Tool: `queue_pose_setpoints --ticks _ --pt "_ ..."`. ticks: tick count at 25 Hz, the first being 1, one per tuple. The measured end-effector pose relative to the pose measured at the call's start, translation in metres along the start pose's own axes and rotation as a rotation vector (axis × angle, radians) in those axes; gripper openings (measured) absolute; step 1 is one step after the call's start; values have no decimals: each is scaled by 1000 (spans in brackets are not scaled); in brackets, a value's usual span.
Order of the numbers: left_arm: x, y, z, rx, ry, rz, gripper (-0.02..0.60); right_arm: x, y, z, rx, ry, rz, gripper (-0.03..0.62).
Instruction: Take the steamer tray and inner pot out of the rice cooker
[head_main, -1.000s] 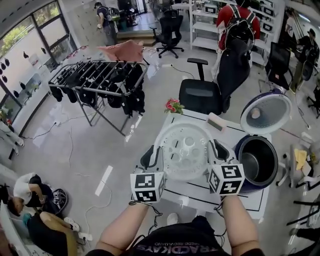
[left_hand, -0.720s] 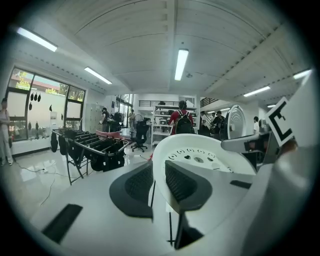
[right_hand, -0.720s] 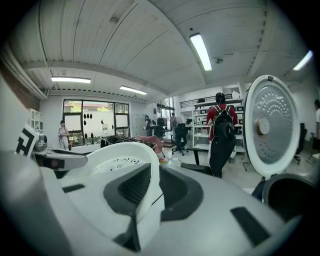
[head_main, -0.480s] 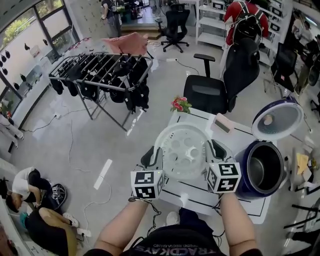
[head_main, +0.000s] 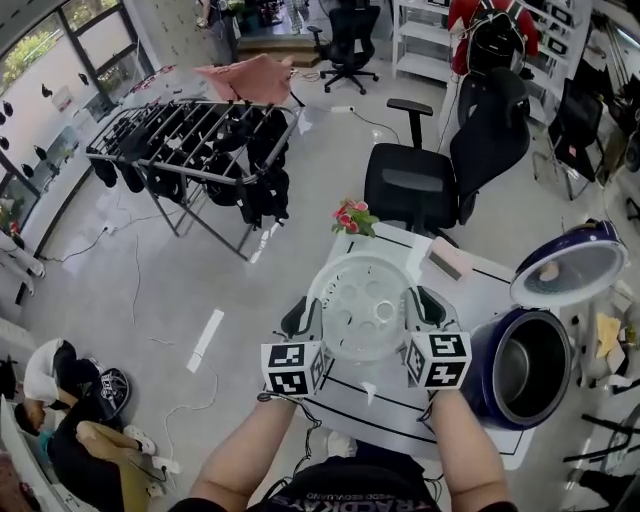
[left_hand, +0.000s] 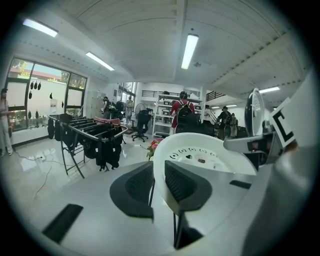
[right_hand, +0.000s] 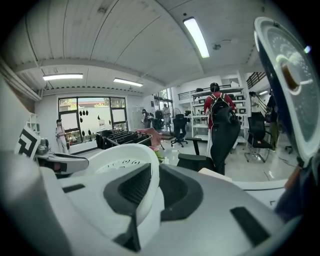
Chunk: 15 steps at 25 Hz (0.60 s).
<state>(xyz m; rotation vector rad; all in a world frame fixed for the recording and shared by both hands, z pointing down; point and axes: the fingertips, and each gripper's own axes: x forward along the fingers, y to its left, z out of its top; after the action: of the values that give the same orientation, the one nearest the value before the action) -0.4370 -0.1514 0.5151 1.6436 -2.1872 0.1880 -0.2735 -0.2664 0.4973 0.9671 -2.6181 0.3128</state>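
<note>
Above table, left gripper, right gripper clamp steamer tray, now lower.

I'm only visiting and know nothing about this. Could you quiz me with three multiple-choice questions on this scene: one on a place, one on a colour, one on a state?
1. Where is the white tray?
A. On the floor
B. Held by the left tongs and right tongs, over the table
C. On a chair

2. What colour is the rice cooker body?
A. Dark blue
B. Red
C. Yellow

3. How is its lid?
A. Shut
B. Raised
C. Taken off

Answers: 1 B, both tongs pinch its rim; 2 A, the outer wall shows dark blue; 3 B, it stands up with the inside exposed.
</note>
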Motion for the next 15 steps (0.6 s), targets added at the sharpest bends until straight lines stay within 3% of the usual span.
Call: queue_pose_setpoints --ticks 15 --pt "89 14 -54 -20 104 -12 71 83 -37 -61 64 106 -15 54"
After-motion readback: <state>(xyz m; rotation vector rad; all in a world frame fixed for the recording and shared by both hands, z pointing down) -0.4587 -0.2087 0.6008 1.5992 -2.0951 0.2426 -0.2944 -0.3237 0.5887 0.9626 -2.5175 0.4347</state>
